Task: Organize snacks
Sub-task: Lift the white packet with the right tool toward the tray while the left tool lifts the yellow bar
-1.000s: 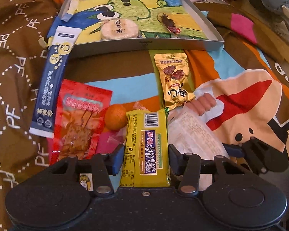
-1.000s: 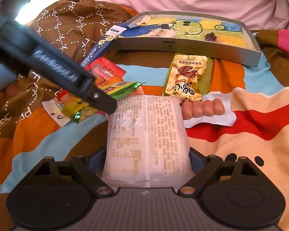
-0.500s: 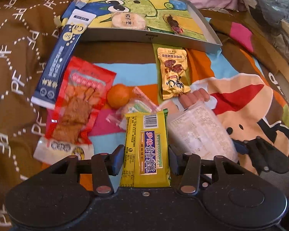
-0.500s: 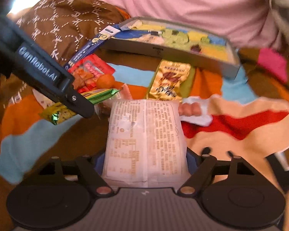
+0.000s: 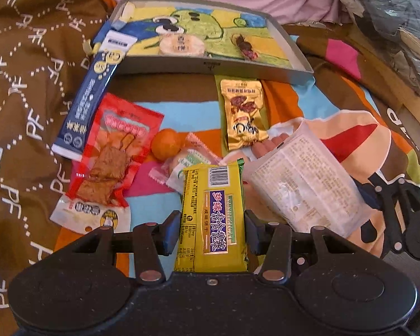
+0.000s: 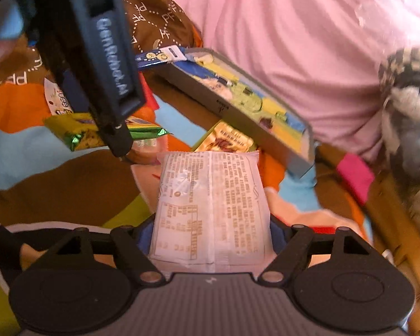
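We see a bed covered by a brown blanket (image 5: 22,89) printed with white "PF" letters and a bright cartoon pattern, with snacks scattered across it. Near the camera, the left gripper (image 5: 212,225) has its jaws clamped on a yellow biscuit pack (image 5: 212,218) bearing a barcode, a purple label of Chinese characters and small vertical lettering too fine for us to read. To its right, the right gripper (image 6: 211,233) grips a white packet (image 6: 210,210) by its near end; the packet's back carries a printed table and lines of tiny illegible text. In the right wrist view the left gripper's black body crosses the upper left, and we can read "GenRobot.AI" on it. At the far side lies a shallow grey box (image 5: 210,65) lined with a green cartoon drawing, holding a round rice cracker (image 5: 182,45) marked with Chinese characters and a small dark wrapped sweet (image 5: 245,48). A long blue sachet (image 5: 93,95) marked "Ca" leans on the box's left near corner. Nearer lie a red packet (image 5: 114,154) of brown tofu-like squares, a small orange (image 5: 165,144), pink-edged candies (image 5: 194,155), a gold packet (image 5: 242,112) and a row of small sausages (image 5: 268,147).
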`<action>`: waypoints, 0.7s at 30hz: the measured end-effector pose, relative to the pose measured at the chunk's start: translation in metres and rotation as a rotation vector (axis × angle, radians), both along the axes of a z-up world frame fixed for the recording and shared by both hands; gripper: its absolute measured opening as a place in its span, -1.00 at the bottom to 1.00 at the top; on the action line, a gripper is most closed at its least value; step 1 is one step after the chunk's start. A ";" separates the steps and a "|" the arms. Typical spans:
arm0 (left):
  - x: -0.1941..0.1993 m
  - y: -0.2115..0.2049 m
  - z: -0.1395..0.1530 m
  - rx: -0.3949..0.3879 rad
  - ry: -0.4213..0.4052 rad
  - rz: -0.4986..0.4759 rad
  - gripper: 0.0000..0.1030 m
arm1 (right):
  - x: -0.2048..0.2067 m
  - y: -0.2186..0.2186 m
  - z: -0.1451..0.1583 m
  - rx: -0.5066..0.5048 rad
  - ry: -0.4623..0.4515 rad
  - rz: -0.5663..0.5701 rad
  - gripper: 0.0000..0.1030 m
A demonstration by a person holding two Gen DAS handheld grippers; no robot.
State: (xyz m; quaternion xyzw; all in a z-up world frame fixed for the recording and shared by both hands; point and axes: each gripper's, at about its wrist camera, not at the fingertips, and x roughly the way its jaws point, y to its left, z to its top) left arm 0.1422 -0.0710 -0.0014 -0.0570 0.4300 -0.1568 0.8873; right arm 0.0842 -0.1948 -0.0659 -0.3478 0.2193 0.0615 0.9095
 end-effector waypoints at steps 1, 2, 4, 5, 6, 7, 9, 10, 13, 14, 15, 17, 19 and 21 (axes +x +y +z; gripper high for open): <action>0.001 -0.001 0.002 0.003 -0.010 0.005 -0.04 | 0.000 0.000 0.000 -0.015 -0.018 0.002 0.55; 0.001 -0.002 0.003 0.004 -0.018 0.009 -0.04 | -0.001 0.000 0.000 -0.027 -0.036 0.002 0.55; 0.004 -0.004 0.008 0.005 -0.039 0.019 -0.04 | 0.000 -0.001 0.001 -0.045 -0.069 0.000 0.55; 0.005 -0.005 0.010 0.006 -0.048 0.023 -0.04 | 0.001 -0.002 0.002 -0.048 -0.084 -0.002 0.55; 0.007 -0.006 0.013 0.009 -0.060 0.027 -0.04 | 0.002 -0.003 0.003 -0.049 -0.097 -0.006 0.55; 0.009 -0.007 0.016 0.014 -0.075 0.031 -0.04 | 0.003 -0.005 0.004 -0.049 -0.111 -0.011 0.55; 0.015 -0.008 0.022 0.020 -0.105 0.041 -0.04 | 0.009 -0.008 0.008 -0.051 -0.142 -0.018 0.55; 0.019 -0.008 0.025 0.023 -0.119 0.047 -0.04 | 0.011 -0.010 0.010 -0.050 -0.158 -0.021 0.55; 0.033 -0.009 0.034 0.036 -0.159 0.066 -0.04 | 0.023 -0.013 0.017 -0.032 -0.191 -0.028 0.55; 0.039 -0.008 0.038 0.041 -0.172 0.076 -0.04 | 0.026 -0.014 0.021 -0.026 -0.199 -0.029 0.55; 0.046 -0.007 0.041 0.045 -0.183 0.086 -0.04 | 0.032 -0.015 0.024 -0.021 -0.209 -0.027 0.55; 0.060 -0.006 0.047 0.050 -0.202 0.108 -0.04 | 0.039 -0.015 0.031 -0.009 -0.230 -0.023 0.56; 0.078 -0.002 0.054 0.056 -0.227 0.134 -0.04 | 0.054 -0.013 0.038 -0.005 -0.257 -0.009 0.56; 0.095 0.002 0.060 0.073 -0.254 0.151 -0.04 | 0.070 -0.009 0.043 -0.004 -0.280 0.011 0.56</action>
